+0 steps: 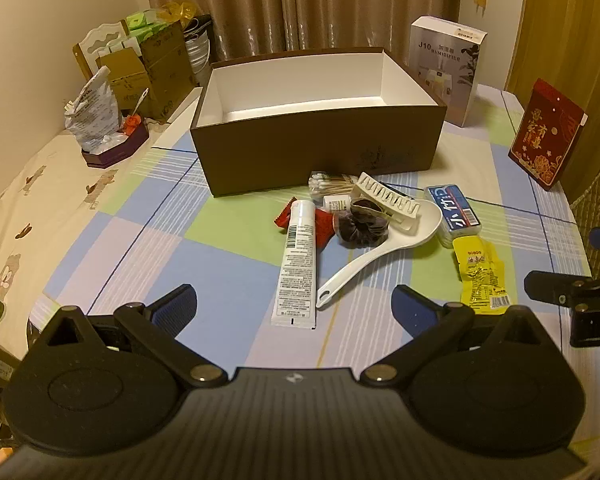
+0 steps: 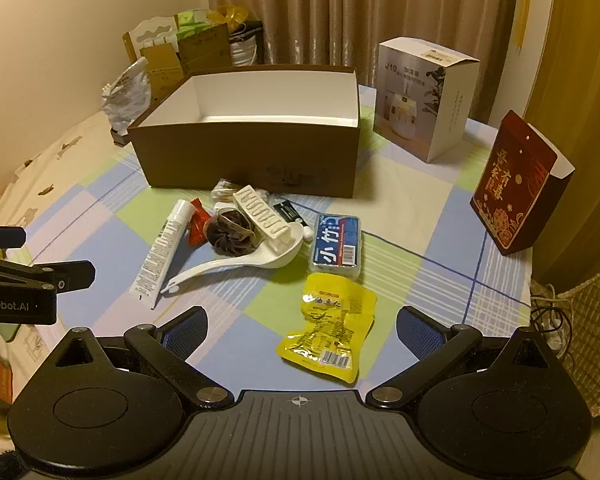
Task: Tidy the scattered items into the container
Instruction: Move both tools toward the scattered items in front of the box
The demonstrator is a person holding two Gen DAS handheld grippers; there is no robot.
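A brown box with a white inside stands open and empty on the checked cloth. In front of it lie a white tube, a white ladle, a dark scrunchie, a white hair claw, cotton swabs, a red packet, a blue-topped case and a yellow snack packet. My left gripper is open just short of the tube's end. My right gripper is open around the yellow packet.
A white humidifier box stands at the back right. A red gift box stands at the right edge. Cardboard boxes and a bag crowd the back left. The table edge runs along the right.
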